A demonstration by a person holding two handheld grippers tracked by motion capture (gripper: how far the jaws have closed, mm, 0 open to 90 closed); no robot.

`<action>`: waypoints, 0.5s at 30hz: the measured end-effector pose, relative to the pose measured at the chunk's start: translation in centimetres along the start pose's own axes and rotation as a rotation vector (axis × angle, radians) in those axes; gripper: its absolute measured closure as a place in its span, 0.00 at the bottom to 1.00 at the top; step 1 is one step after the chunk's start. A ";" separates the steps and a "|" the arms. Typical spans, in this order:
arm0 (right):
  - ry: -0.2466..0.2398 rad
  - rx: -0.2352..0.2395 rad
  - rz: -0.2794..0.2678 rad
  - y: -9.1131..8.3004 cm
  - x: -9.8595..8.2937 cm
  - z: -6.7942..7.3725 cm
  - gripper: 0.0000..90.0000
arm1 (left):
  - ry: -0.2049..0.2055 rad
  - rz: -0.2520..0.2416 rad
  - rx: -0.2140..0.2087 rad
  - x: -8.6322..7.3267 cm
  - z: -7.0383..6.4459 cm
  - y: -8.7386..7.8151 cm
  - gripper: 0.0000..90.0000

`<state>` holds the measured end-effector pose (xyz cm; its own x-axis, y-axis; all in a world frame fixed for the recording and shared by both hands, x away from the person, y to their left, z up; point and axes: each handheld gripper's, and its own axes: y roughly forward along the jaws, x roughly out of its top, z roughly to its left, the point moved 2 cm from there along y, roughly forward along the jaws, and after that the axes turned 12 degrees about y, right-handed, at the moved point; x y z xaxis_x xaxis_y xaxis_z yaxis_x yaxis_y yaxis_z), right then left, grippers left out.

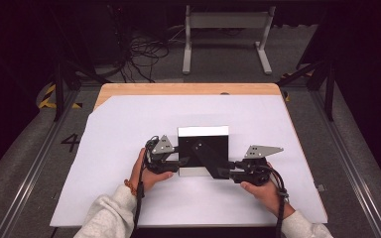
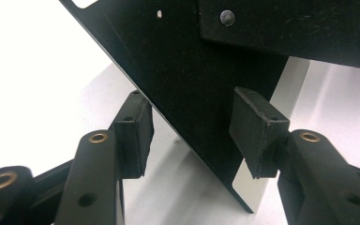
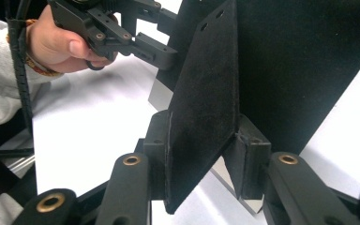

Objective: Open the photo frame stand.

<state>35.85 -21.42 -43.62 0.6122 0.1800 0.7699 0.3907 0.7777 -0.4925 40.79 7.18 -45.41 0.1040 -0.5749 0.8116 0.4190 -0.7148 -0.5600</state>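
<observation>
Carefully now: your right claw (image 3: 201, 161) is clamped on the near tip of the black strut (image 1: 207, 157) of the photo frame (image 1: 203, 148), which lies at the middle of the white-covered bench (image 1: 129, 124). Your left claw (image 2: 192, 136) stands wide around the frame's left edge, seemingly not touching it. Close the left first to steady the frame, then swing the strut slowly.

Right tongs (image 3: 201, 150) pinch the black stand flap (image 3: 206, 103); left tongs (image 3: 161, 49) hold the frame's far edge.
</observation>
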 end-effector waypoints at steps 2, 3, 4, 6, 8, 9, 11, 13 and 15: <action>-0.013 -0.009 0.002 0.0 0.1 0.0 0.72 | 0.004 -0.004 0.004 0.0 0.0 0.0 0.57; -0.015 -0.012 0.001 0.0 0.2 -0.1 0.72 | 0.001 -0.004 0.003 0.0 0.1 -0.1 0.57; -0.022 -0.012 -0.003 0.0 0.2 -0.1 0.72 | 0.003 -0.003 0.008 0.0 0.1 -0.1 0.57; -0.042 -0.017 -0.006 0.1 0.3 0.0 0.72 | 0.004 -0.005 0.011 0.0 0.2 -0.2 0.56; -0.052 -0.016 -0.008 0.1 0.3 0.0 0.72 | 0.008 -0.009 0.011 0.0 0.1 -0.3 0.57; -0.063 -0.021 -0.009 0.1 0.3 0.1 0.72 | 0.009 -0.019 0.010 0.1 0.1 -0.5 0.57; -0.078 -0.026 -0.004 0.1 0.2 0.2 0.72 | 0.020 -0.026 0.009 0.2 0.0 -0.7 0.55; -0.087 -0.027 -0.004 0.0 0.0 0.2 0.72 | 0.026 -0.028 0.007 0.3 -0.1 -0.8 0.55; -0.093 -0.034 0.003 0.0 -0.2 0.1 0.72 | 0.039 -0.027 0.006 0.4 -0.2 -0.9 0.55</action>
<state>35.65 -21.37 -43.70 0.5475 0.2392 0.8019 0.4127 0.7565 -0.5074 40.25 7.49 -44.65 0.0575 -0.5705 0.8193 0.4270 -0.7277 -0.5368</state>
